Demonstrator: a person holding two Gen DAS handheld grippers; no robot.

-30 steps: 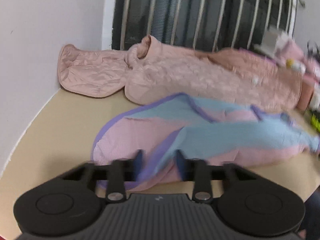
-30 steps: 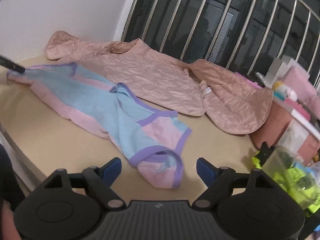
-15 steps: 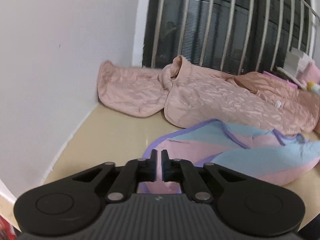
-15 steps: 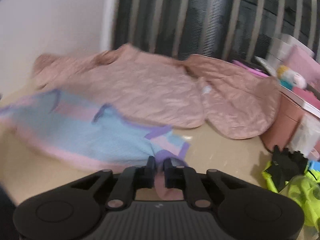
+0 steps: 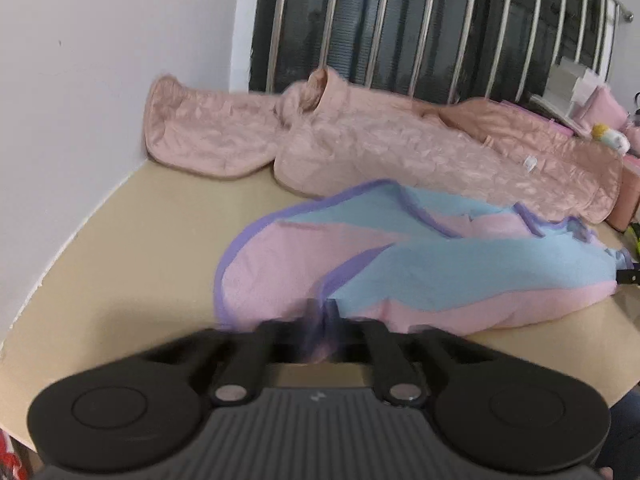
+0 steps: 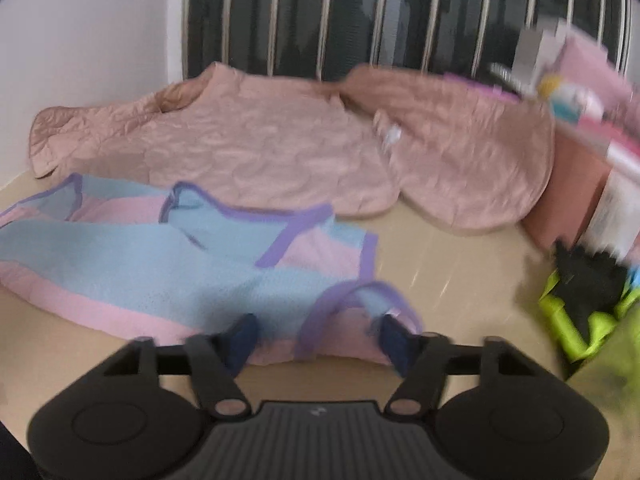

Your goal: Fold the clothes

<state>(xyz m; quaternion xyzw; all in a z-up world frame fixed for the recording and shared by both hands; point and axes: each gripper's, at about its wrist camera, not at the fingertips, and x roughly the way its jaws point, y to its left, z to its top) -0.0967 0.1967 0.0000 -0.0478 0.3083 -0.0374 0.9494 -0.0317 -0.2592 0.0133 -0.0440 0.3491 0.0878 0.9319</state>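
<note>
A pink and blue garment (image 5: 400,264) with purple trim lies stretched across the tan tabletop (image 5: 132,248). My left gripper (image 5: 322,316) is blurred, its fingers close together on the garment's pink and purple near edge. In the right wrist view the same garment (image 6: 168,264) runs off to the left. My right gripper (image 6: 318,338) stands open, and the purple-trimmed end of the garment lies between its blue pads (image 6: 242,338).
A quilted pink jacket (image 5: 400,148) is spread behind the garment along a barred window (image 5: 400,20). A white wall (image 5: 80,80) closes the left side. Pink boxes (image 6: 568,184) and a neon-green and black item (image 6: 588,300) crowd the right end.
The right gripper, shut on the garment's end half a second ago, has opened. The left gripper closed on the near edge a second ago and stays shut; its view has shifted a little.
</note>
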